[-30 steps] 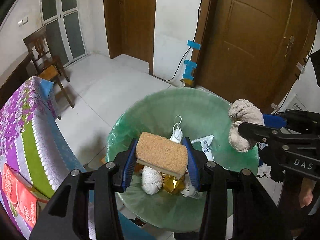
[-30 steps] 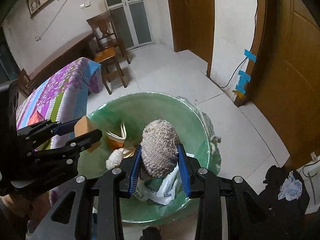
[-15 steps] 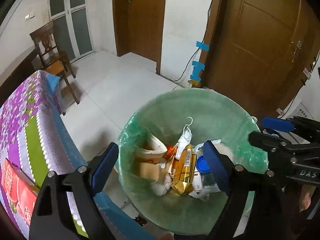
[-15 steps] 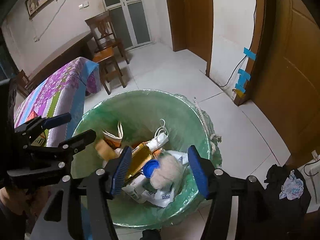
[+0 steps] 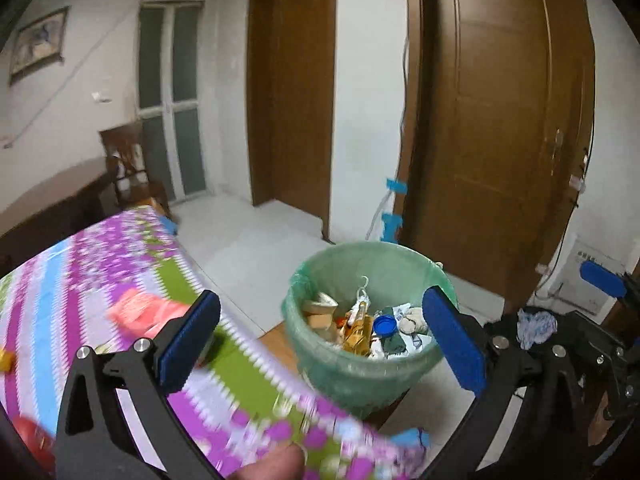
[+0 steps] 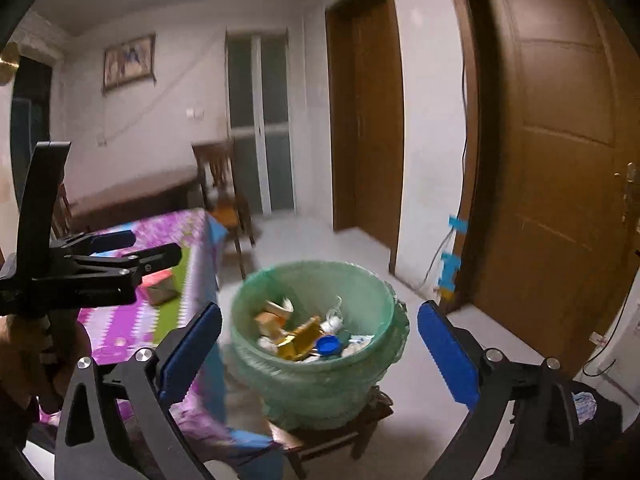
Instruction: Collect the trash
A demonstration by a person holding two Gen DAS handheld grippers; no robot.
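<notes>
The green-lined trash bin (image 6: 316, 320) stands on a low stool beside the surface (image 5: 100, 280) and is already filled with wrappers, a blue cap and a sponge. A red packet (image 5: 140, 312) lies on the surface's patterned cloth and is probably the next piece to be collected. The left gripper (image 5: 320, 344) and the right gripper (image 6: 320, 352) are both held empty above the bin, their fingers spread wide. The packet is best approached low and squarely, so that the cloth is not pinched with it.
</notes>
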